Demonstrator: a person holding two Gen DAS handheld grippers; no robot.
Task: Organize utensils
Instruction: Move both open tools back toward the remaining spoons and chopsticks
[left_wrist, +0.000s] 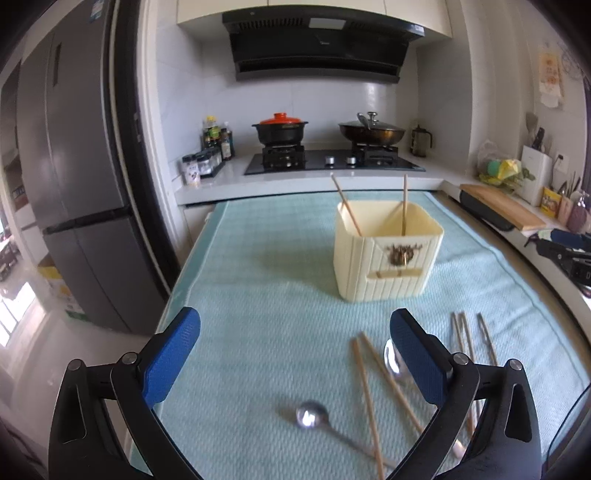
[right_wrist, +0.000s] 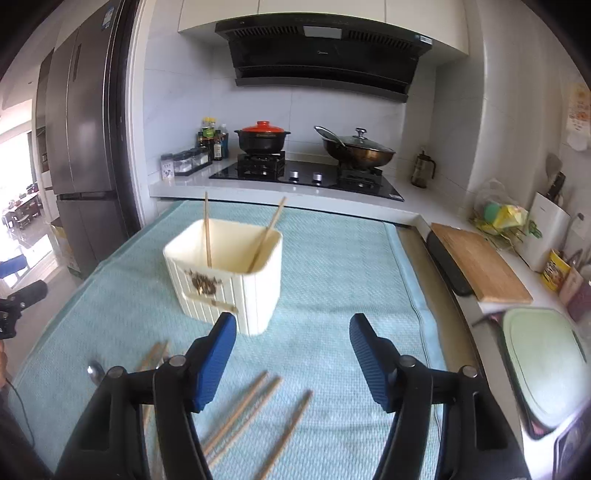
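Ahead of both tongs, a pale green textured mat (left_wrist: 258, 258) spread over the table. Beyond the left gripper (left_wrist: 295, 354), slightly to its right and well apart, a cream ribbed utensil holder (left_wrist: 386, 254); from the right gripper (right_wrist: 293, 356), ahead and to its left, nearer. Inside it, two wooden chopsticks (left_wrist: 405, 205) standing on end, tips up; one nearly upright, the other leaning, both against the walls.

Left gripper spread wide, blue pads (left_wrist: 173, 362) far apart, nothing between but mat. Just below its gap, a steel spoon (left_wrist: 312, 415), bowl towards the holder, handle running back to the lower right. By its right finger, loose wooden chopsticks (left_wrist: 364, 391) lying flat, long axes running roughly fore and aft, crossing lower down; a second spoon (left_wrist: 391, 360) partly hidden behind that finger. Further right, more chopsticks (left_wrist: 465, 338), blurred, pointing at the holder.

Right gripper parted, gripping nothing. Beneath and between its fingers, three flat chopsticks (right_wrist: 251, 410), slanting up to the right.
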